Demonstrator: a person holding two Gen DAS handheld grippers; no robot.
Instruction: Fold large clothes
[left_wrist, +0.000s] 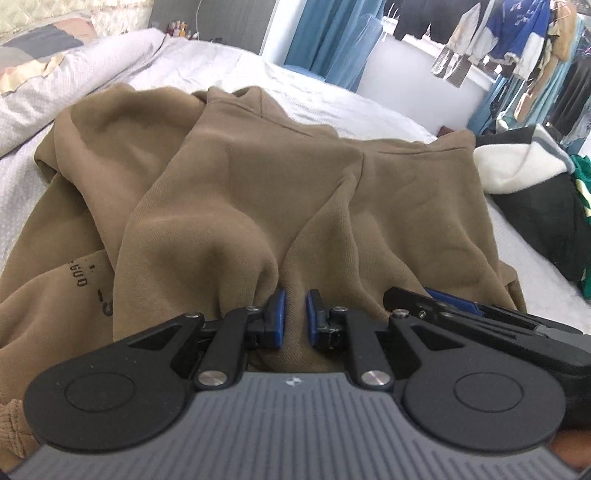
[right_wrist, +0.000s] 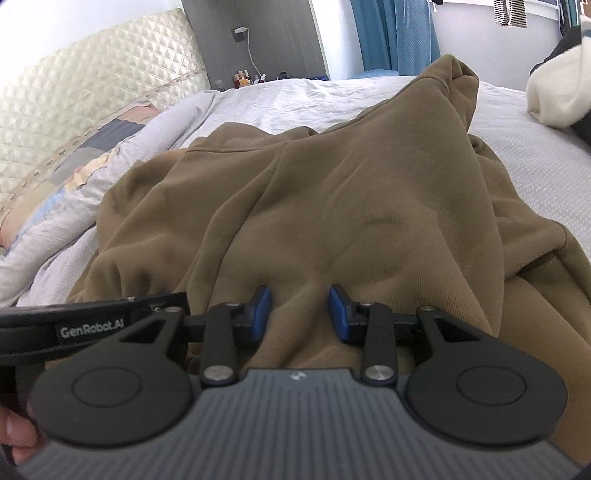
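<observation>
**Brown hoodie gathered on the bed, both grippers at its near edge**

Brown fleece fills the left wrist view: the hoodie (left_wrist: 280, 177) lies bunched on a white bedspread (left_wrist: 314, 96), with dark printed lettering on its left part. The left gripper (left_wrist: 295, 317) has its blue pads (left_wrist: 279, 317) drawn close, a narrow ridge of the hoodie's fabric pinched between them. To its right, just beside it, lies the right gripper (left_wrist: 461, 306), low against the cloth. A pile of white, black and green clothes (left_wrist: 524, 177) sits at the bed's right edge, and garments hang on a rack (left_wrist: 517, 44) beyond.

From the right wrist view, the hoodie (right_wrist: 351, 184) rises in a fold toward the far side of the bedspread (right_wrist: 517, 147). The right gripper (right_wrist: 300, 314) stands partly open, its pads pressing into the fabric, a broad fold lying between them; whether they grip it I cannot tell. The left gripper (right_wrist: 110, 317) shows at the left. A quilted headboard (right_wrist: 74, 92) stands behind.
</observation>
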